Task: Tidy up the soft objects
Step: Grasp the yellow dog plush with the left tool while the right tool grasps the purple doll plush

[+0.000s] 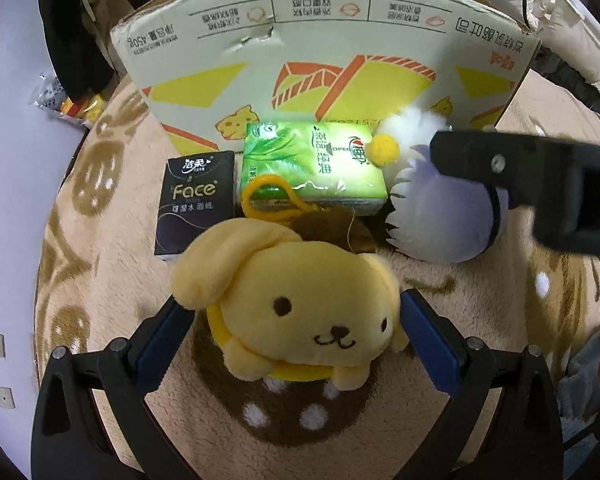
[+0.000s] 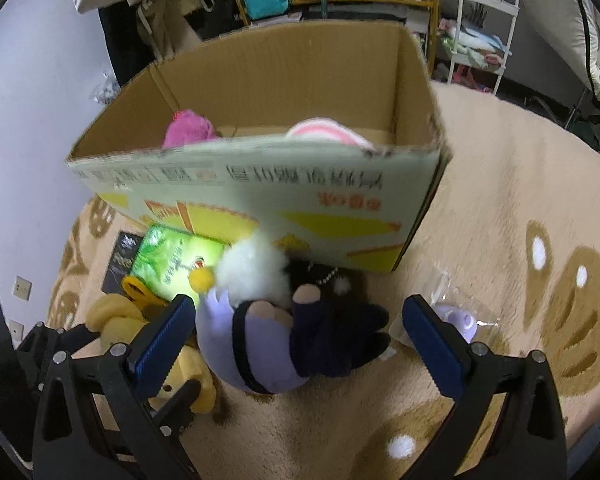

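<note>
A yellow dog plush (image 1: 300, 304) lies on the beige rug between the fingers of my left gripper (image 1: 292, 332), which is open around it. A purple and dark blue plush (image 2: 284, 336) with a white pompom lies between the fingers of my right gripper (image 2: 300, 340), also open. That plush shows in the left wrist view (image 1: 440, 216) with the right gripper's body (image 1: 540, 184) above it. An open cardboard box (image 2: 260, 184) stands behind, holding a pink plush (image 2: 188, 128) and a pink-white one (image 2: 328, 132).
A green tissue pack (image 1: 316, 164) and a black "Face" tissue pack (image 1: 196, 204) lie against the box front. A small bagged lilac item (image 2: 456, 320) lies right of the purple plush. Shelves, a white cart (image 2: 484, 28) and clothing stand behind.
</note>
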